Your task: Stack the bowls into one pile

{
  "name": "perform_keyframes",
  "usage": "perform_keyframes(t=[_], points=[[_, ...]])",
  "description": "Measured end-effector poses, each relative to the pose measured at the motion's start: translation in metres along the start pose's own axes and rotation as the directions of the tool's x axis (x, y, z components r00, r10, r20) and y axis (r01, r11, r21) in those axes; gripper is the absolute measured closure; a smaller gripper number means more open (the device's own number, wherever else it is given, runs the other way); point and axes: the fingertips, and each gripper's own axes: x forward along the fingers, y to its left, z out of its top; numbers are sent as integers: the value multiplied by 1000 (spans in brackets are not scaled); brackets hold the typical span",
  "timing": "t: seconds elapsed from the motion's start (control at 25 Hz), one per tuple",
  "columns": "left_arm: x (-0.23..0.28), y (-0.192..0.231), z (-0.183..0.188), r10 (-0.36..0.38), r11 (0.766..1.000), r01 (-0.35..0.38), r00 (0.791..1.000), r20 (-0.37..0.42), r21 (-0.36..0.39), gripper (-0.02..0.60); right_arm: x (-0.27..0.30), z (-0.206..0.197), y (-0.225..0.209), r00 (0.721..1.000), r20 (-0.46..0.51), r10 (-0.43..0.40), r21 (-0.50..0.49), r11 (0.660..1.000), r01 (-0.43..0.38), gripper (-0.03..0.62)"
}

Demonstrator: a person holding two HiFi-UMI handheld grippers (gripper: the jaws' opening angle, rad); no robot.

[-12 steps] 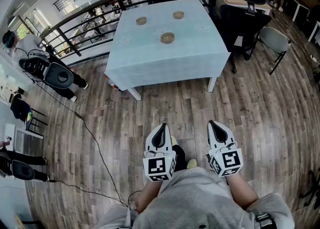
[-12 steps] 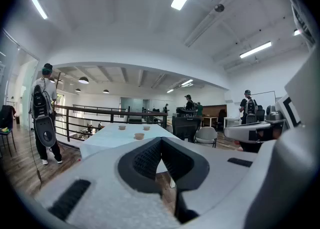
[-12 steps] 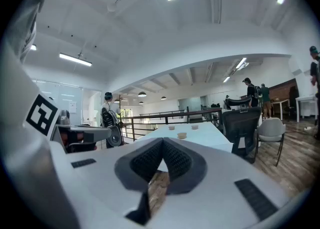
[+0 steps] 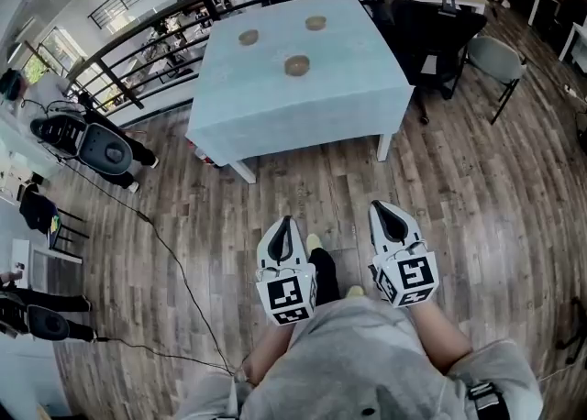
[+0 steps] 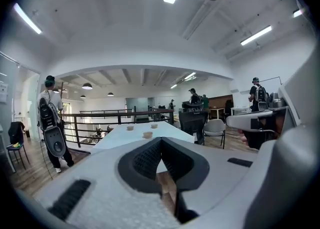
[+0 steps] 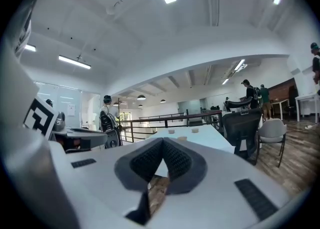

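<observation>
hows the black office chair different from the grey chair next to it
The black office chair is dark and bulky, while the grey chair is pale and slimmer. The black office chair seems to sit on a central post, whereas the grey chair stands on thin splayed legs. The black office chair is close against the table's right side, and the grey chair stands farther out. Both are empty and stand on the wood floor.

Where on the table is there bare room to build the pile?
The table is bare across its near part, between the nearest bowl and the front edge, and along both sides. The left bowl and right bowl sit farther back, well apart; nothing is crowded.
</observation>
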Motion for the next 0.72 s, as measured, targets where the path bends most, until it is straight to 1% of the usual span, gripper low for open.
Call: perform_keyframes(t=[0.28, 0.52, 0.72], points=[[27, 8, 6, -12, 1000, 12, 1000, 14, -5, 563, 29, -1, 4, 1000, 1, 18, 12, 1000, -18, 568], [59, 17, 7, -32, 999, 32, 999, 14, -14, 563, 60, 3, -3, 1000, 8, 3, -17, 1000, -2, 566], [88, 24, 9, -47, 999, 47, 999, 19, -2, 563, 86, 2, -10, 1000, -9, 11, -24, 1000, -11, 567]])
